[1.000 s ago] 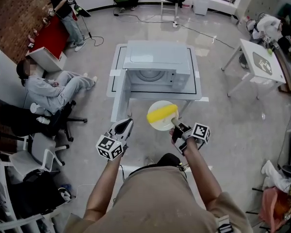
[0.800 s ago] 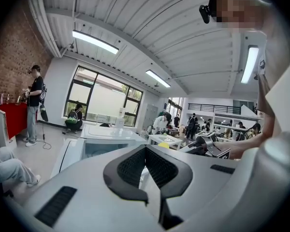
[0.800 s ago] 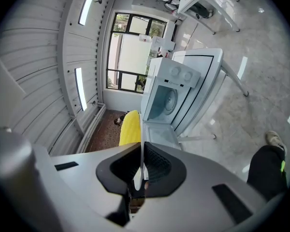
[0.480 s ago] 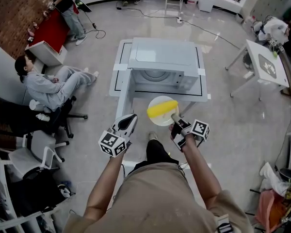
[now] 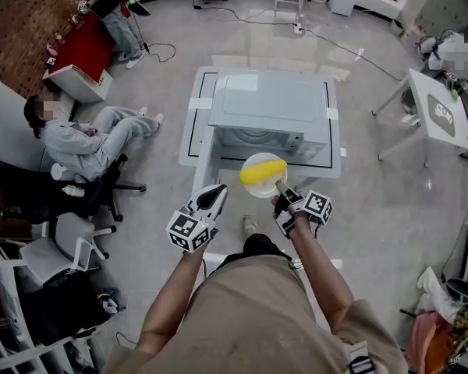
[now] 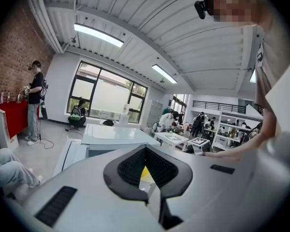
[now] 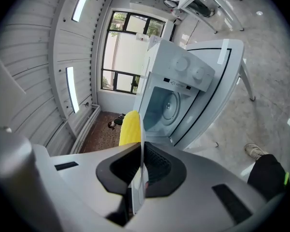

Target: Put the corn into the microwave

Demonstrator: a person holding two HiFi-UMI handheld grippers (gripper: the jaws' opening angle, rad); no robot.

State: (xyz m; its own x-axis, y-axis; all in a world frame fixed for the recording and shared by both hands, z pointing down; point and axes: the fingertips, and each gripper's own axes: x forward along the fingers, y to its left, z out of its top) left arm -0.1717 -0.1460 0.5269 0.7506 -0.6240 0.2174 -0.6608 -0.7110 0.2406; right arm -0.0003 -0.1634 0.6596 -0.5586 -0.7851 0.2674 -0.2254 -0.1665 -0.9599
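A yellow corn cob (image 5: 263, 171) lies on a white plate (image 5: 255, 187), held in the air just in front of the microwave (image 5: 271, 109). The microwave stands on a white table (image 5: 193, 123), its door (image 5: 200, 166) swung open to the left. My right gripper (image 5: 281, 187) is shut on the plate's near rim. In the right gripper view the plate's edge (image 7: 143, 144) sits between the pads, with the corn (image 7: 130, 128) beyond it and the open cavity (image 7: 165, 108) ahead. My left gripper (image 5: 215, 190) hangs shut and empty left of the plate, by the door.
A person (image 5: 82, 142) sits on a chair to the left, and another person (image 5: 109, 6) stands by a red counter (image 5: 86, 53) at the back left. A small white table (image 5: 437, 115) stands at the right. Cables (image 5: 327, 41) trail over the floor behind the microwave.
Both grippers and the plate with the corn have moved forward, closer to the open microwave. The right gripper's hold on the plate is unchanged.
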